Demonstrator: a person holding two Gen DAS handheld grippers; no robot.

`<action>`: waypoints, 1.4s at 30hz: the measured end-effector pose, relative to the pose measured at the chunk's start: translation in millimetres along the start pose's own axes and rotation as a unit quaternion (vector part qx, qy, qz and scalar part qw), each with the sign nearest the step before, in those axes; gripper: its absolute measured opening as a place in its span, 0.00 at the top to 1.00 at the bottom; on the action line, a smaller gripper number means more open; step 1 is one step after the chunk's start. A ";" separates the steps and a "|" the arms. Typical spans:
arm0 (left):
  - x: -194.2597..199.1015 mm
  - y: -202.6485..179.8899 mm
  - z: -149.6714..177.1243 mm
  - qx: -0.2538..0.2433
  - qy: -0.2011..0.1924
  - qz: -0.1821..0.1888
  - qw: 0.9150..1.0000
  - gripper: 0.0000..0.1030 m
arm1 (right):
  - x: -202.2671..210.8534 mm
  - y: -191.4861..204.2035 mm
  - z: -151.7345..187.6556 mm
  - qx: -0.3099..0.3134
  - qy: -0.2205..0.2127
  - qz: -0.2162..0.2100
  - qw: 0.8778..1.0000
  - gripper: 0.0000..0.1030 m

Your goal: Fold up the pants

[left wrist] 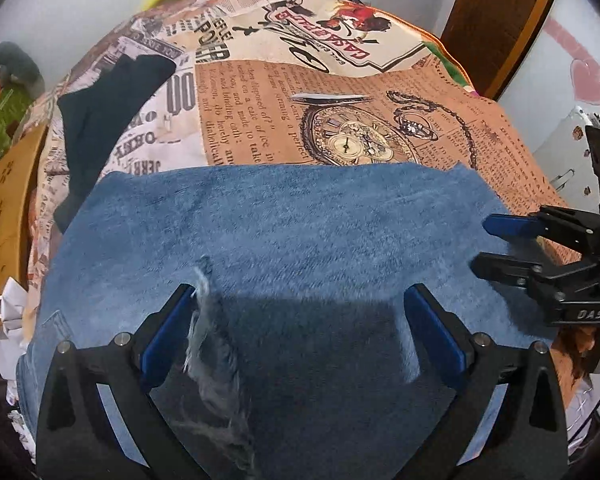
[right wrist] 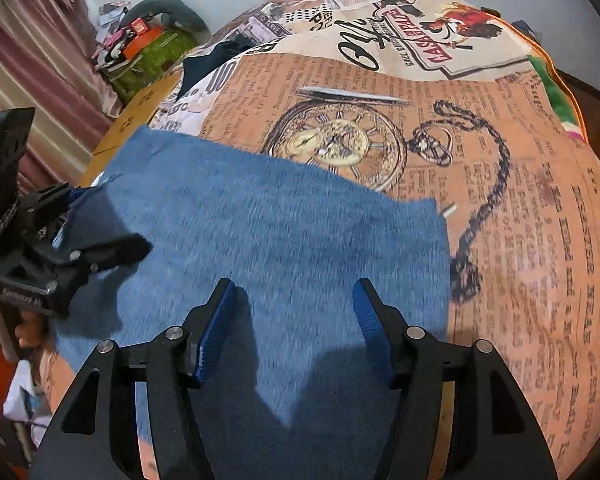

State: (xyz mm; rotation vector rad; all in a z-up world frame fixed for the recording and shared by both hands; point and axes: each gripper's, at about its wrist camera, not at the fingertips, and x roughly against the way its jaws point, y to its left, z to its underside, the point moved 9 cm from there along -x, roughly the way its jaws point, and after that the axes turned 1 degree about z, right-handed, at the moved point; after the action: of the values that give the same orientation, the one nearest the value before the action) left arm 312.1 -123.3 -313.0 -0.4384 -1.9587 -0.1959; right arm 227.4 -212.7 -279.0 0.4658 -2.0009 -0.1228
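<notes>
Blue denim pants (left wrist: 300,220) lie flat on a bed under a newspaper-print cover (left wrist: 340,120); their far edge runs straight across. My left gripper (left wrist: 300,292) hangs open just above the denim. A frayed rip (left wrist: 204,320) in the cloth lies beside its left finger, and nothing is pinched. In the right wrist view the pants (right wrist: 280,220) fill the middle. My right gripper (right wrist: 294,284) stands open over them near their right edge, with only flat cloth below. Each gripper shows in the other's view: the right gripper (left wrist: 482,242) at the pants' right edge, the left gripper (right wrist: 110,220) at the left, both with jaws apart.
A dark navy garment (left wrist: 112,108) lies on the bed's far left. A brown cardboard box (left wrist: 8,208) and a cluttered pile (right wrist: 148,56) stand left of the bed, by a curtain (right wrist: 28,60). A wooden door frame (left wrist: 500,20) and a white cabinet (left wrist: 572,132) stand on the right.
</notes>
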 end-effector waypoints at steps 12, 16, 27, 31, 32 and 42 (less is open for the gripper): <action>31.0 3.2 38.8 -0.003 -0.026 -0.040 0.999 0.00 | 19.6 0.7 36.8 0.015 -0.023 0.030 0.999 0.42; 41.3 4.2 49.7 -0.003 -0.032 -0.054 0.998 0.00 | 25.4 1.9 40.2 0.016 -0.033 0.044 0.998 0.43; 73.4 25.9 62.2 0.028 -0.057 -0.092 0.994 0.00 | 39.9 12.5 35.2 0.011 -0.034 0.048 0.998 0.42; 101.3 46.6 62.8 0.045 -0.088 -0.113 0.989 0.00 | 49.2 26.9 21.2 0.023 -0.056 0.045 0.997 0.41; 109.1 53.0 63.5 0.052 -0.097 -0.116 0.987 0.00 | 51.3 32.4 15.9 0.028 -0.063 0.042 0.997 0.41; 176.9 148.1 95.8 0.188 -0.153 -0.117 0.963 0.00 | 51.9 113.9 -31.7 0.109 -0.110 0.007 0.988 0.38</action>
State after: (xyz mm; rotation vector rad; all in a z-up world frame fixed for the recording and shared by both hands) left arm 224.5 82.5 -201.8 0.0175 -2.2890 0.1023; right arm 204.1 -123.8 -188.3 0.5994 -2.2457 0.0568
